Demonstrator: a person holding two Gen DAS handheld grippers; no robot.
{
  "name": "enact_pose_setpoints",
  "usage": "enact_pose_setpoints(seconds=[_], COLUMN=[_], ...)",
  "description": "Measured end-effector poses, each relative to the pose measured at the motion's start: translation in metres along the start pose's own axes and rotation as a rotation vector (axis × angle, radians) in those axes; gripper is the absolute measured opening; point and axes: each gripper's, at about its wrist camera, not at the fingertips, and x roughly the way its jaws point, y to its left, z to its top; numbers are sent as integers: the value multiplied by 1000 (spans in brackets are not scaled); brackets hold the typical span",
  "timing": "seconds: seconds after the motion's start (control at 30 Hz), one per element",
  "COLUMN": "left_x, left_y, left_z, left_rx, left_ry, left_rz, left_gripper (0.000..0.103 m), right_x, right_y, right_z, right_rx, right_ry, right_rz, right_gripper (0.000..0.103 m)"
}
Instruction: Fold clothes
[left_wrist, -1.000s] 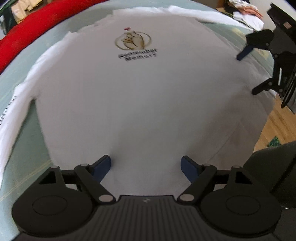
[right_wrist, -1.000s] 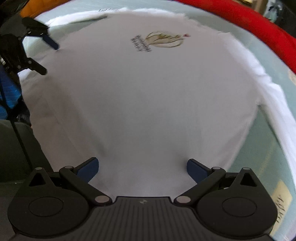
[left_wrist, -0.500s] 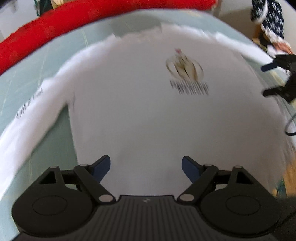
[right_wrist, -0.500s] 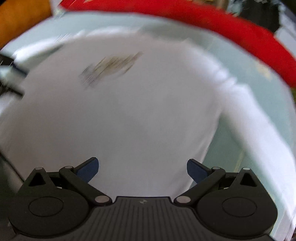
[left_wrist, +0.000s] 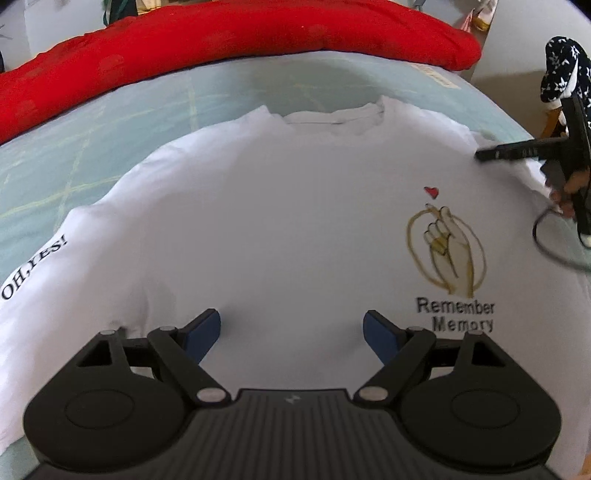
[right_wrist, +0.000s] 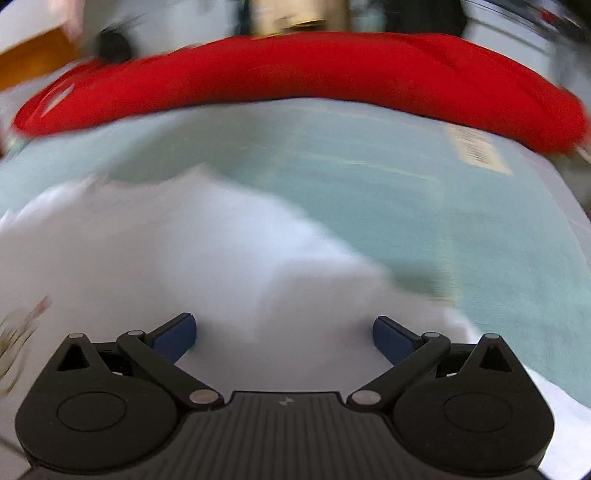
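**Bed, shirt spread flat**

Pale green bed (left_wrist: 155, 107), red bolster (left_wrist: 229, 33) behind. White T-shirt (left_wrist: 295, 229) lying face up: soft, limp, best pinched at shoulder or hem. Left claw (left_wrist: 291, 330) and right claw (right_wrist: 284, 334) both wide, empty.

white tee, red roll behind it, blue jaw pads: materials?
White T-shirt: looks like matte cotton knit; soft wrinkles, ribbed collar, printed graphic.
Red roll: plush, stuffed fabric, probably fleece; faint dimpled nap.
Blue pads on the left gripper: smooth, matte, likely rubber or soft plastic.
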Motion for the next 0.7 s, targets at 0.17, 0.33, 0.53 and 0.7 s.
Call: enact_pose_setpoints(seconds=[0.17, 0.33, 0.53, 0.7], left_x=[-8, 7, 3, -22], left_y=[5, 16, 21, 26], left_z=[4, 6, -14, -32], left_rx=[-27, -75, -104, -125], left_ry=[-38, -27, -8, 20], left_rz=[15, 25, 38, 44], left_gripper=[84, 84, 85, 84], right_x=[-14, -25, -15, -32], right_y=[-21, 13, 45, 67], right_z=[18, 7, -12, -3], right_rx=[133, 86, 58, 5], right_ry=[-18, 7, 33, -1], right_rz=[-36, 50, -49, -84], right_gripper=[103, 103, 103, 103])
